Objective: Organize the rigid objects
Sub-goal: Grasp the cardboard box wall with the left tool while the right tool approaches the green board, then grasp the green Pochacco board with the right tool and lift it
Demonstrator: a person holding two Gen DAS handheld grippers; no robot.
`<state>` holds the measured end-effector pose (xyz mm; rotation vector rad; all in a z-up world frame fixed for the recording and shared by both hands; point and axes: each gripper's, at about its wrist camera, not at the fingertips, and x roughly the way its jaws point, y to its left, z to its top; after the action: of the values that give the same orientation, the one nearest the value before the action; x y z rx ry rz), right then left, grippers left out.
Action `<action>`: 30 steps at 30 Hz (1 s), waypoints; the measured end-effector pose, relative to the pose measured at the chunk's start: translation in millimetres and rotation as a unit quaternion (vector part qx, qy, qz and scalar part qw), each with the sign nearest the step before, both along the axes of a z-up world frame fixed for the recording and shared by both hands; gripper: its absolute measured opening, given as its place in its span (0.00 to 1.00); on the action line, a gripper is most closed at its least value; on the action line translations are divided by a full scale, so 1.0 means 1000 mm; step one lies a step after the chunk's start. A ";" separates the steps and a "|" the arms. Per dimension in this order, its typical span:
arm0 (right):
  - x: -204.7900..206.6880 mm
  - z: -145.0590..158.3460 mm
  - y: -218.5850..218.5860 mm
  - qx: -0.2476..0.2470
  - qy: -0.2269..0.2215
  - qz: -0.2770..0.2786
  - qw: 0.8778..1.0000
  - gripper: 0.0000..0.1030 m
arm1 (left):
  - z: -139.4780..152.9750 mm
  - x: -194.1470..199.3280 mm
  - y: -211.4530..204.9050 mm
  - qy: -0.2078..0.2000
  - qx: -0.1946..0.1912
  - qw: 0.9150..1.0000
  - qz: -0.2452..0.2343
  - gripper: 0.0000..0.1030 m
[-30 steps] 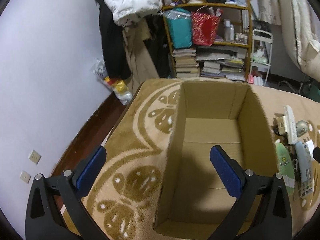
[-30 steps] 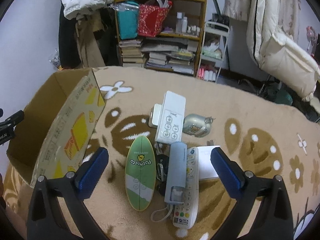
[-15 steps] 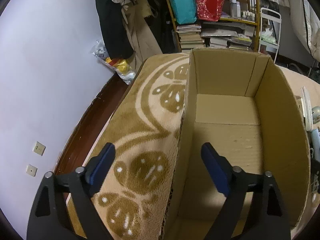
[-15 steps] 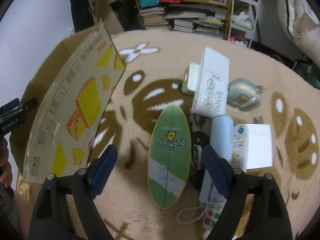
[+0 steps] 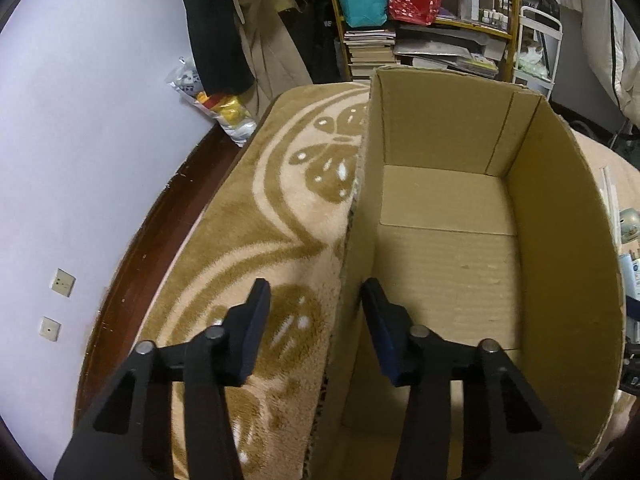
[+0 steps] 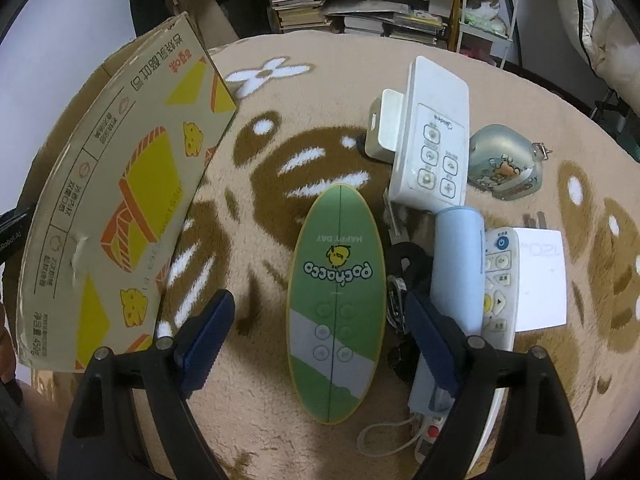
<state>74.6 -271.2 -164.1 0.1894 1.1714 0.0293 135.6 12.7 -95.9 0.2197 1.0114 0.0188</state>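
An open cardboard box (image 6: pixel 116 200) stands on the blanket (image 6: pixel 360 60) at nine o'clock of an oval board (image 6: pixel 338 300). At one o'clock of the board lies a flat remote (image 6: pixel 436 140), partly on a small block (image 6: pixel 384 124); a rounded pouch (image 6: pixel 506 168) sits at three o'clock of that remote. Just at three o'clock of the board lie a cylinder (image 6: pixel 458 272), then a keyed remote (image 6: pixel 500 292), then a square box (image 6: pixel 540 280). A bookshelf (image 6: pixel 360 0) stands behind, at twelve.
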 end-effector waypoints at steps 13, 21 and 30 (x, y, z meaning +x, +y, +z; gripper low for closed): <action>0.006 -0.008 -0.008 0.079 0.038 -0.025 0.996 0.88 | -0.004 -0.003 -0.009 0.019 -0.011 1.000 -0.022 0.16; 0.015 -0.015 -0.010 0.071 0.048 -0.033 0.996 0.87 | -0.004 -0.003 -0.007 0.019 -0.013 1.000 -0.021 0.16; 0.027 -0.026 0.012 0.004 0.050 -0.012 0.999 0.88 | -0.005 -0.003 -0.007 0.019 -0.012 1.000 -0.020 0.17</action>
<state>101.1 -259.6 -190.4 0.2139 1.2695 0.0027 133.1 6.1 -100.4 0.2200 1.0437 -0.0340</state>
